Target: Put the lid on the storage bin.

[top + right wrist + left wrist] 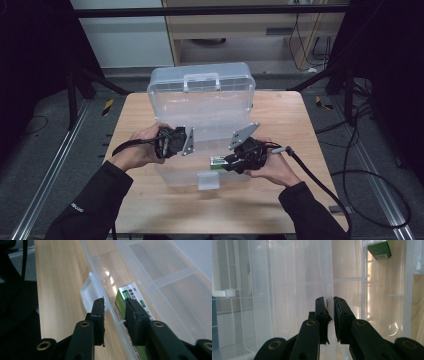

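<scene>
The left gripper (330,302) was clamped on a wall of the clear plastic organiser box (165,95), lid open. The right gripper (115,305) stood partly open astride the box's front wall, gripping nothing. The green-and-white rectangular carton (130,296) lay just inside, against that wall, its long axis along it.

clear glossy plastic box (200,100); matt pale wood-grain table (280,200); glossy green printed carton (130,298).

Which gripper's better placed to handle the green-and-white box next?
Right. The right gripper straddles the clear plastic case's front wall, one jaw beside the green-and-white box. The left gripper is clamped on a clear divider.
</scene>
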### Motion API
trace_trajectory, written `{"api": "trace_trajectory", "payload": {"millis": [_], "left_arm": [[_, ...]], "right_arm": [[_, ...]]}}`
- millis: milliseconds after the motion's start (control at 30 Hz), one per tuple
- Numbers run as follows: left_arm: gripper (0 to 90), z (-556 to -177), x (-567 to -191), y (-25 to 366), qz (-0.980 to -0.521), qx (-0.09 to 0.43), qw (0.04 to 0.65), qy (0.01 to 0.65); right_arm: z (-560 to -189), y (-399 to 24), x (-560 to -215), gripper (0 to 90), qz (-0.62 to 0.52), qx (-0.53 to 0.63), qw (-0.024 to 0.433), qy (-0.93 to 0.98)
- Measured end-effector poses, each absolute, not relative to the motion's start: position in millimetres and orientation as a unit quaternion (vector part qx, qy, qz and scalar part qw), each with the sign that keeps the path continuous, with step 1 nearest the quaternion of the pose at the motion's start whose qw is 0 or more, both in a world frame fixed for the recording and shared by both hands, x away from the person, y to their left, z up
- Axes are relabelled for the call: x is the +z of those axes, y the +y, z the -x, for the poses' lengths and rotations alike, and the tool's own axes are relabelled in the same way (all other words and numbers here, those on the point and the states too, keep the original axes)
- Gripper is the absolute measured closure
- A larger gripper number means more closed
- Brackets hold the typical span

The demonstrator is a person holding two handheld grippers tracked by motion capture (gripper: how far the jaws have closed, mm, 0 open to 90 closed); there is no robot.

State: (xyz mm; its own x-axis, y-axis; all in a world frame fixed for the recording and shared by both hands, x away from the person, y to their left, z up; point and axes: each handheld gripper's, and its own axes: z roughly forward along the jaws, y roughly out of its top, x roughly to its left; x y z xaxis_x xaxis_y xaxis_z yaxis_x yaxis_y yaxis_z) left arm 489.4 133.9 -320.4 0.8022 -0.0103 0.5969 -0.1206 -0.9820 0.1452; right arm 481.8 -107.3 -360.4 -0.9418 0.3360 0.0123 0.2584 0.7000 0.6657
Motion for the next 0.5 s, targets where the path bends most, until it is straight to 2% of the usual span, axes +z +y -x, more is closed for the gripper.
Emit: {"api": "trace_trajectory", "payload": {"millis": [333,500], "left_arm": [[81.1,-488.3,-321.2,133.5,-0.945,0.312,0.088,-0.033],[81.1,-487.2,-321.8,133.3,-0.946,0.310,0.087,-0.033]], "right_arm": [[-479.2,-124.5,-348.1,89.6,-0.195,0.401,0.067,0.893],[-479.7,-128.8,-341.5,90.0,-0.213,0.425,0.070,0.877]]}}
